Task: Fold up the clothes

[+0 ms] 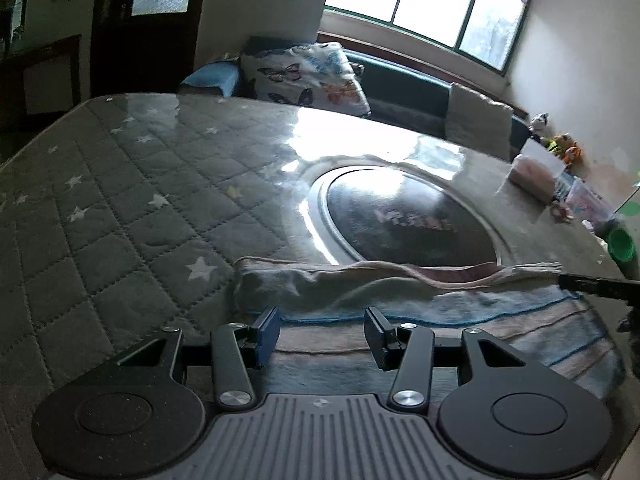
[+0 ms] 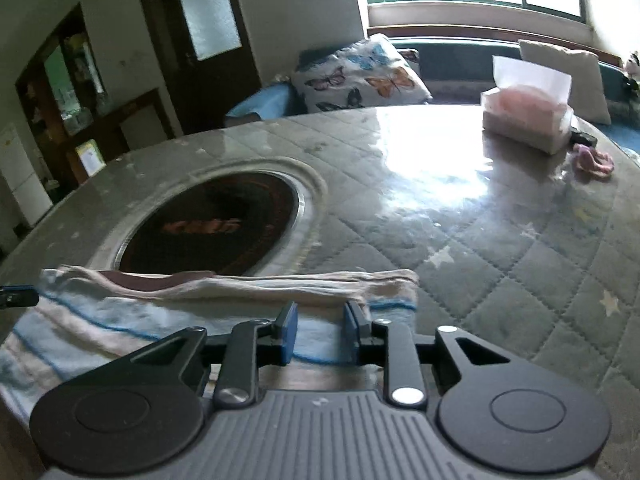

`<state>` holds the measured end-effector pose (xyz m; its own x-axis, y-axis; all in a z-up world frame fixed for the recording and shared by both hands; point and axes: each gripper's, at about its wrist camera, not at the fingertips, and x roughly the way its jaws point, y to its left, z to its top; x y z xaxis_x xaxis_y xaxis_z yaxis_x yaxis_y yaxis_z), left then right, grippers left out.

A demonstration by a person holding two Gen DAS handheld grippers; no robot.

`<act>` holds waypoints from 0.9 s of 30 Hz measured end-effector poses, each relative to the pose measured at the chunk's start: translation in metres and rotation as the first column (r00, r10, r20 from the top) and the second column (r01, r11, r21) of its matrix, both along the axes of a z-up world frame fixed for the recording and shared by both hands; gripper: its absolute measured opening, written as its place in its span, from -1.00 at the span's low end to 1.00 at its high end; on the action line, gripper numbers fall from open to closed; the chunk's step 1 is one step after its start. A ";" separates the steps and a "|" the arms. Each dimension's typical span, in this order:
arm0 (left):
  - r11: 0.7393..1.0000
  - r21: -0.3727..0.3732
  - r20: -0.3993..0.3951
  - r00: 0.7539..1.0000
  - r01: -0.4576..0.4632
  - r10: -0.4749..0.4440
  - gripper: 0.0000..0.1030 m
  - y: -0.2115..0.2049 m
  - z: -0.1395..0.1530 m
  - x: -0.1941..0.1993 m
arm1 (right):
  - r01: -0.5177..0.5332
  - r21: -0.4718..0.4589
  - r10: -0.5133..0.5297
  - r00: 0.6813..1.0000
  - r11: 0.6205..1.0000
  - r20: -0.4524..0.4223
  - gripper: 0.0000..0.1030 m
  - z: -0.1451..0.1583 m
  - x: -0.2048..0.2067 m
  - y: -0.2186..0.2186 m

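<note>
A striped garment (image 1: 420, 304) in pale blue, white and pink lies flat at the near edge of a round table, its far edge doubled over into a thick fold. It also shows in the right wrist view (image 2: 160, 308). My left gripper (image 1: 322, 334) is open and empty, just above the garment's left part. My right gripper (image 2: 318, 330) is open and empty above the garment's right part. The right gripper's finger shows at the right edge of the left wrist view (image 1: 600, 286), and the left gripper's tip shows at the left edge of the right wrist view (image 2: 18, 296).
The table has a grey quilted star cover (image 1: 120, 208) under clear plastic and a dark round hotplate (image 1: 404, 216) in its middle. A tissue box (image 2: 528, 116), a pink cloth scrap (image 2: 594, 162) and green cups (image 1: 622, 246) sit at the right. A sofa with cushions (image 1: 312, 76) stands behind.
</note>
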<state>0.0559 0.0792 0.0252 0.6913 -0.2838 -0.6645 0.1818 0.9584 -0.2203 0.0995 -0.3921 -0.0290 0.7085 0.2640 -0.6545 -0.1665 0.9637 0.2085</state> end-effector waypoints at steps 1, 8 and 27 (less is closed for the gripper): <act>1.000 -0.004 -0.007 1.000 -0.004 0.004 -0.03 0.002 -0.002 0.002 | 0.004 -0.002 -0.004 1.000 1.000 -0.001 -0.58 0.002 0.000 0.000; 1.000 -0.008 -0.005 1.000 0.006 -0.006 -0.03 0.001 -0.002 0.009 | -0.065 -0.020 0.066 0.998 0.998 0.020 -0.55 0.013 0.003 0.027; 0.999 -0.032 0.004 1.000 -0.001 0.001 0.04 0.007 -0.002 0.016 | -0.105 -0.200 0.111 0.994 0.974 0.017 -0.46 -0.002 0.026 0.081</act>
<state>0.0715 0.0861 0.0236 0.6942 -0.3037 -0.6526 0.1814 0.9512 -0.2497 0.1256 -0.3111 -0.0309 0.7018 0.2070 -0.6816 -0.2748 0.9615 0.0090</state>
